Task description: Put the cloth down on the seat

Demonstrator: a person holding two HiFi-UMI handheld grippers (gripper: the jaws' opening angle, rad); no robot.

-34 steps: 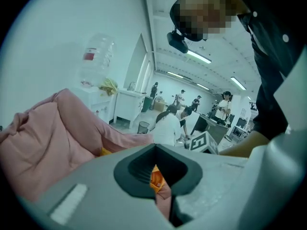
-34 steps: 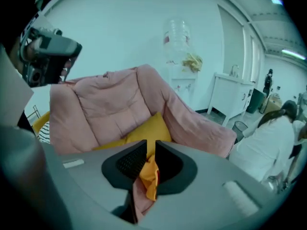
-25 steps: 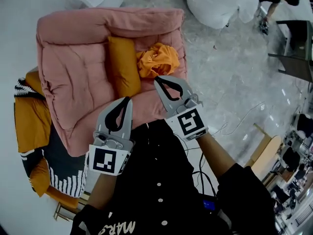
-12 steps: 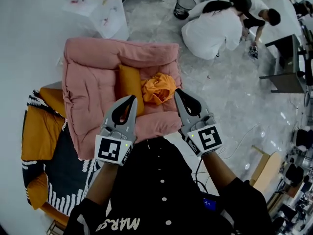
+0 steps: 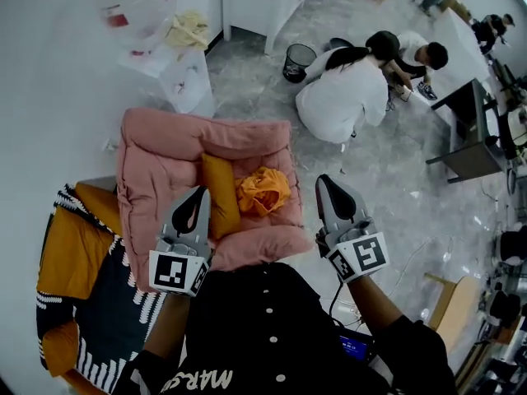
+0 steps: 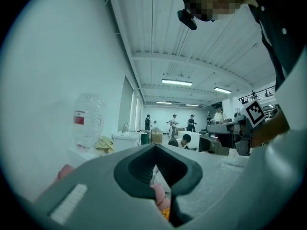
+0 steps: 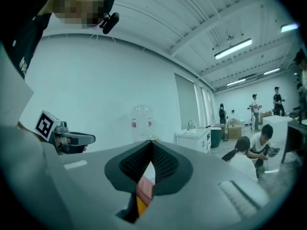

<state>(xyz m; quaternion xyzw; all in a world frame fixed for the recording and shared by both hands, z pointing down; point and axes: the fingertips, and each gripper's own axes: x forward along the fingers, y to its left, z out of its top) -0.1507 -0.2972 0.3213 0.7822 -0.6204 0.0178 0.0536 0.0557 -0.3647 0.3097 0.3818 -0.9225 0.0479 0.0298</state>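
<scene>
The orange cloth [image 5: 263,190] lies crumpled on the seat of the pink padded armchair [image 5: 156,171], beside an upright mustard cushion [image 5: 221,196]. My left gripper [image 5: 200,192] is held over the seat's front left, shut and empty. My right gripper [image 5: 326,180] hangs off the chair's right side over the floor, shut with nothing in it. Neither touches the cloth. In the left gripper view the left gripper [image 6: 154,145] has its tips together. The right gripper view shows the right gripper [image 7: 151,142] shut too, with slivers of pink and orange seen past the closed tips.
A black-and-orange patterned blanket [image 5: 74,262] lies left of the chair. Beyond it stand a small white table [image 5: 181,56], a white cabinet [image 5: 259,2] and a black bin [image 5: 298,60]. People crouch on the marble floor [image 5: 350,89]. A dark desk [image 5: 471,126] is at the right.
Both grippers have drawn back from the chair and spread apart, the right one moving off to the right. The view has pulled away and more of the room shows. The cloth stays on the seat.
</scene>
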